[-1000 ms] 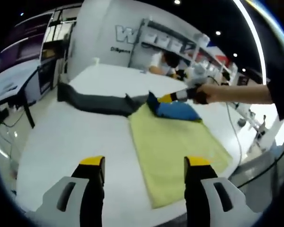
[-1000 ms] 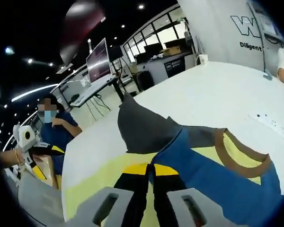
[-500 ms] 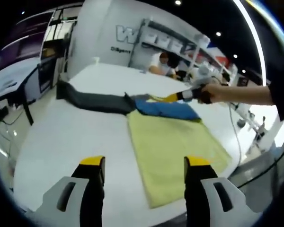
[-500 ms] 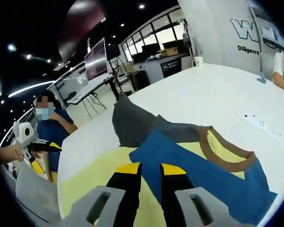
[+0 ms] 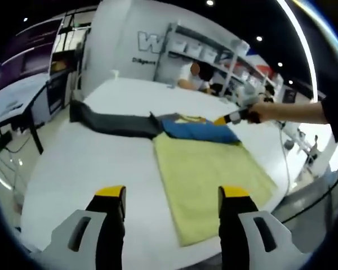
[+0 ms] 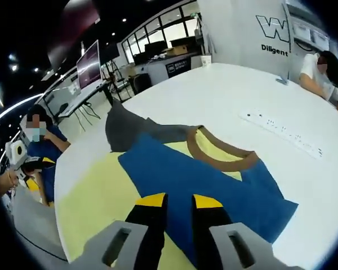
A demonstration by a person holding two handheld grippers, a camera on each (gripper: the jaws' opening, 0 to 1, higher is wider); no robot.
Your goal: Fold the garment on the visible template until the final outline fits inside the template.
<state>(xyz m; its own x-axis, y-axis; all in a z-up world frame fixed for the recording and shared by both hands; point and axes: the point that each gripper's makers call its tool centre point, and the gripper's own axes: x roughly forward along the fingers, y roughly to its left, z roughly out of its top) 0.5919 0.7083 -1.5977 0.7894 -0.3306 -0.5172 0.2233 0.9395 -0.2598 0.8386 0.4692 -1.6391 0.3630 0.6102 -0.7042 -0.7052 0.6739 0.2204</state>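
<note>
One garment [image 6: 214,183] beneath right hand-held gripper [image 6: 179,201]

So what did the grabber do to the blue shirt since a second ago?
The right gripper was pinching the blue shirt and holding it bunched up off the yellow template. It laid the shirt down flat, let go and pulled back; its jaws now stand slightly apart above the cloth. The left gripper stayed open and kept hovering over the white table.

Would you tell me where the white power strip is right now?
In the right gripper view, the white power strip lies on the white table, toward the right, just beyond the blue garment and its brown collar.
</note>
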